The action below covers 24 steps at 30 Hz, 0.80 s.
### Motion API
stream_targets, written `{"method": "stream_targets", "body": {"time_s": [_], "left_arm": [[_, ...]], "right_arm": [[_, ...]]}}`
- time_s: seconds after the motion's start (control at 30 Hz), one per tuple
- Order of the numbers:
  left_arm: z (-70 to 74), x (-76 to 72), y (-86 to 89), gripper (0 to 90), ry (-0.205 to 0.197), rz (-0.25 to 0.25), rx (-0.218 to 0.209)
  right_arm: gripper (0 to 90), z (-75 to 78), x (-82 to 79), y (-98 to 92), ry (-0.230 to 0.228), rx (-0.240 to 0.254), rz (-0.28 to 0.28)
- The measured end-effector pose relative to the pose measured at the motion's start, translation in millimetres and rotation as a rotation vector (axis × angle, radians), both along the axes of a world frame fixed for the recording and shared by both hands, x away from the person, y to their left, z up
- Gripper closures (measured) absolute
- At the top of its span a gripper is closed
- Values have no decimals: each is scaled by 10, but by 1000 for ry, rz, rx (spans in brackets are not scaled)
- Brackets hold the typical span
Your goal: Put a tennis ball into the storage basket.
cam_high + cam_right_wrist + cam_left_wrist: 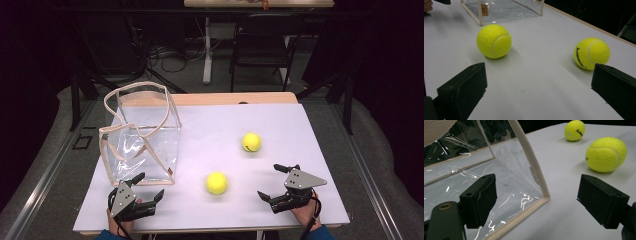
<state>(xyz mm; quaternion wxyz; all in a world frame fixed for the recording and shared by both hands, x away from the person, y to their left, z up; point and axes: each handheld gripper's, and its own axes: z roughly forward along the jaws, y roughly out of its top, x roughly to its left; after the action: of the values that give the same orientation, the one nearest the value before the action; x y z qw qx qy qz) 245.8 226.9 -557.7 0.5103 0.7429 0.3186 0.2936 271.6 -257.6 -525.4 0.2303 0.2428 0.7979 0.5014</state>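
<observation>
Two yellow tennis balls lie on the white table: the near ball (pixel 217 183) (pixel 606 154) (pixel 494 41) at front centre, the far ball (pixel 251 142) (pixel 574 130) (pixel 591 53) to its right and farther back. A clear plastic bag with beige trim (pixel 140 137) (pixel 499 177) (pixel 501 8) stands open on the left. My left gripper (pixel 148 186) (pixel 537 202) rests by the bag's front corner, jaws open and empty. My right gripper (pixel 269 180) (pixel 536 100) sits at the front right, open wide, with nothing between its jaws, pointing toward the balls.
The white table (pixel 280 125) ends close behind both hands at the front edge. Beyond the far edge stand a dark chair (pixel 262 42), a table leg (pixel 206 50) and cables on the floor. Grey floor flanks both sides.
</observation>
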Motion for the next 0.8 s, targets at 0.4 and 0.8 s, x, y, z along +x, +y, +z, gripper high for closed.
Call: {"method": "stream_targets", "body": {"time_s": [0.4, 0.8], "left_arm": [[-2, 1, -14, 157, 0, -3, 5], [-4, -1, -10, 157, 2, -6, 2]], "right_arm": [[0, 38, 7, 27, 5, -5, 6], [0, 123, 77, 156, 39, -50, 19]]}}
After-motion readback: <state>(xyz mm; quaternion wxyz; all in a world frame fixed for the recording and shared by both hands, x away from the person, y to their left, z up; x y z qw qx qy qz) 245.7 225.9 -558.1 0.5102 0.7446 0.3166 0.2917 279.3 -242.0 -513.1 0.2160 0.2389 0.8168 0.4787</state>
